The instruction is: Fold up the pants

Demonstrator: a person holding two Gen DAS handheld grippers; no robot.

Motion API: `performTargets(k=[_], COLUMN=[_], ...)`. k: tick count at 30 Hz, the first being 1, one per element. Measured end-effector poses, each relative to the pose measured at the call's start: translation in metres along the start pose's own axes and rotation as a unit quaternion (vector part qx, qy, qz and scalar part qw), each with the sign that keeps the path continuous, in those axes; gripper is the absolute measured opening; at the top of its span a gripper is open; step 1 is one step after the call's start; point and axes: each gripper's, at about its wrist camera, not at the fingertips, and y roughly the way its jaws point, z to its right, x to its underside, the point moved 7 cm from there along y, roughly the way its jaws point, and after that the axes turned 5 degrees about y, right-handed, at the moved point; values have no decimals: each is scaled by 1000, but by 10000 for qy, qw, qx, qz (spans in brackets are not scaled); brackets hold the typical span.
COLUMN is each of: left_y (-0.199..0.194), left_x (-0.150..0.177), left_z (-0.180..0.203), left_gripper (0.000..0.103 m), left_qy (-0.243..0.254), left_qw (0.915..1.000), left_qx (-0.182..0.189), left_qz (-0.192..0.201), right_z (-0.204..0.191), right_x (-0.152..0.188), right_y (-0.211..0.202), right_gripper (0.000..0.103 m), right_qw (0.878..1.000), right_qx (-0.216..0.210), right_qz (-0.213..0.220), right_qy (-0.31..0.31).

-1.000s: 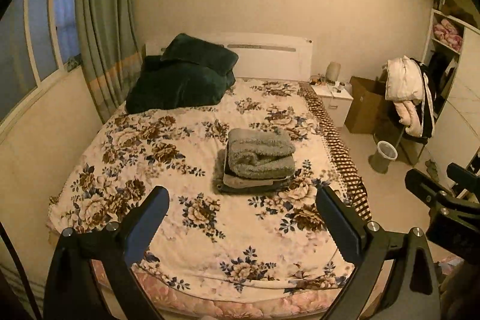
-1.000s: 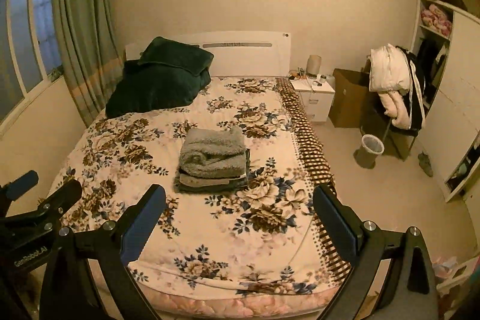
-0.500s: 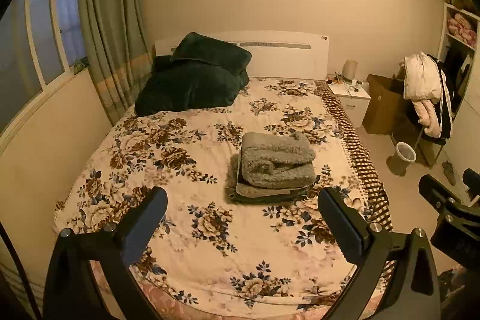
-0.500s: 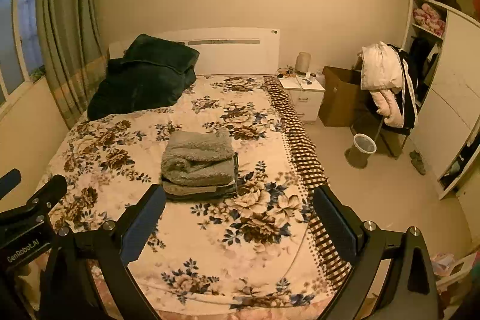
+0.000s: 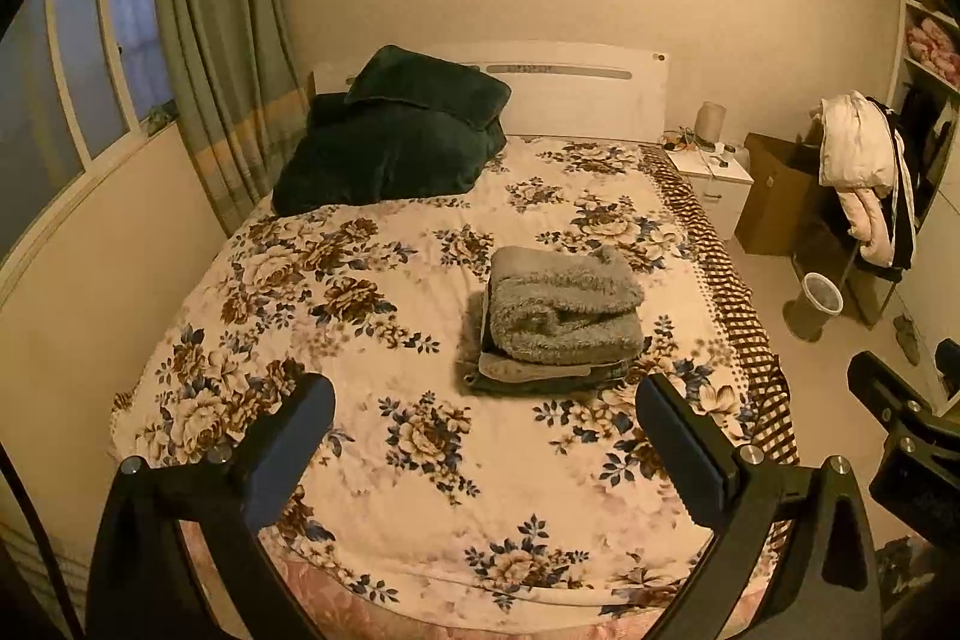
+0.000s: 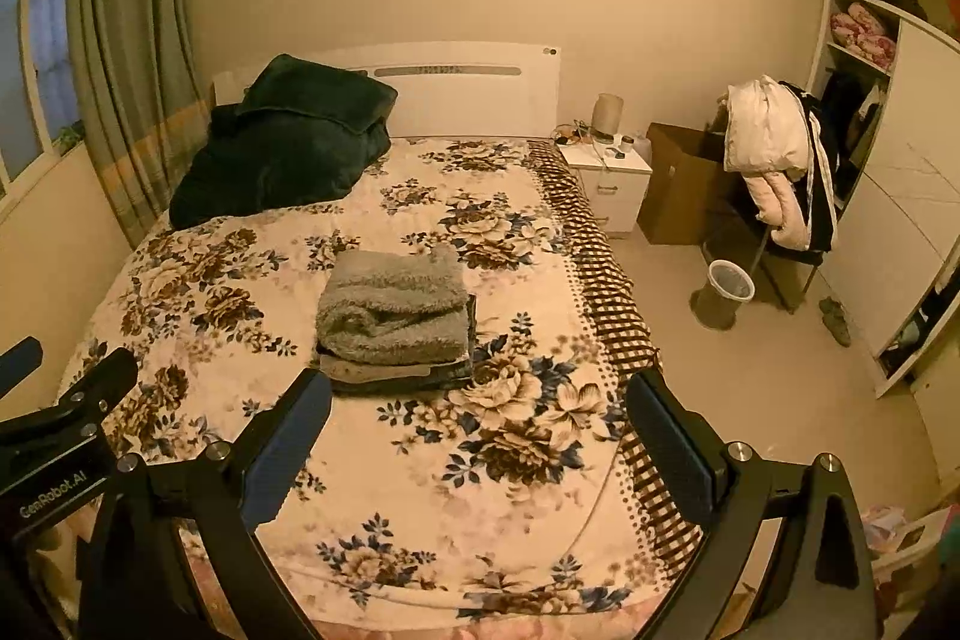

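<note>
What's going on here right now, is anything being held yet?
Nothing is held. The left gripper and right gripper both hang open over the foot of the floral bedspread, touching nothing. A stack of folded clothes topped by a fuzzy grey garment sits mid-bed, beyond both. No unfolded pants are visible.

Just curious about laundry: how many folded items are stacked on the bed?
3 visible: a fuzzy grey piece on top, a grey layer under it, a dark one at the bottom. More may be hidden.
</note>
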Motion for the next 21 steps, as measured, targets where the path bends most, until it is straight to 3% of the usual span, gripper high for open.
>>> performTargets(k=[21], left_y=[-3], left_x=[-2], left_z=[0], left_gripper=[103], left_qy=[-48], left_qw=[10000], left_qx=[-40], left_qz=[51], right_z=[-7], right_x=[10], right_y=[9], right_gripper=[102], right_qw=[9999], right_qx=[-142], right_qz=[-76], right_qy=[40])
